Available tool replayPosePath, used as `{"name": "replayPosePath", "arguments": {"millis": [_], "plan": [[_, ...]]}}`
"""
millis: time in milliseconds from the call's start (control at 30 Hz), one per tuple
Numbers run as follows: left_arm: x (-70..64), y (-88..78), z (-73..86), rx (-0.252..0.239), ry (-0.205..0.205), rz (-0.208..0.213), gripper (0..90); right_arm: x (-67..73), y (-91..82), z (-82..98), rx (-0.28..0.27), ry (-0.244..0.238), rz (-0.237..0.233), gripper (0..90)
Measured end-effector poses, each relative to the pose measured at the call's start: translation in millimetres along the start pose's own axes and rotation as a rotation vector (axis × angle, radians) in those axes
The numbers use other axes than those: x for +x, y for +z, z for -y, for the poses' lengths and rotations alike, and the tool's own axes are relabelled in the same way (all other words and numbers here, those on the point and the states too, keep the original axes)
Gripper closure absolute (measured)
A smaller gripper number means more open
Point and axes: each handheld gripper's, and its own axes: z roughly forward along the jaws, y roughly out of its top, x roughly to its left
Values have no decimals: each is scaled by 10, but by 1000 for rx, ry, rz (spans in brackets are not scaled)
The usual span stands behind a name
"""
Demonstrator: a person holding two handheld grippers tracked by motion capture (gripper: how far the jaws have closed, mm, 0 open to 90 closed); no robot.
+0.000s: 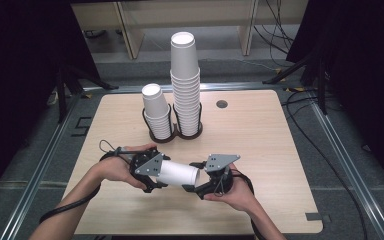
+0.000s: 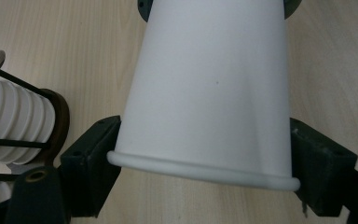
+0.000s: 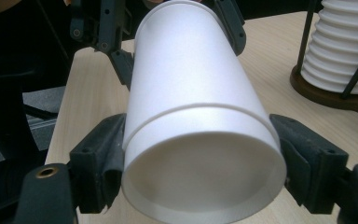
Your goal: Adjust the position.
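Matt white paper cup (image 1: 179, 173), smooth; pale wood-grain table (image 1: 260, 135), satin; black grippers' jaws, probably matt plastic.

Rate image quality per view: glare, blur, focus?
High view: even light, sharp, dark surround; cup slightly blown out. Left gripper view: cup soft at close range, no glare, table grain clear. Right gripper view: cup sharp, rack slightly soft.
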Motion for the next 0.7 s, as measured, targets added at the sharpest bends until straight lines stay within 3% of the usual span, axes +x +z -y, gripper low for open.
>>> {"name": "replayPosePath", "arguments": {"millis": [100, 233, 333, 467, 600, 700], "plan": [[4, 5, -22, 27, 10, 11, 190, 14, -4, 5, 21, 30, 5, 188], [25, -10, -69, 66, 34, -3, 190, 19, -29, -20, 40, 27, 28, 153], [43, -28, -124, 133, 65, -10, 191, 16, -56, -48, 48, 23, 44, 152], [59, -36, -192, 241, 118, -55, 190, 16, -91, -85, 68, -2, 94, 152], [87, -56, -272, 300, 157, -59, 190, 2, -122, -92, 91, 12, 106, 155], [102, -76, -333, 343, 194, -34, 190, -5, -130, -88, 91, 12, 111, 157]]}}
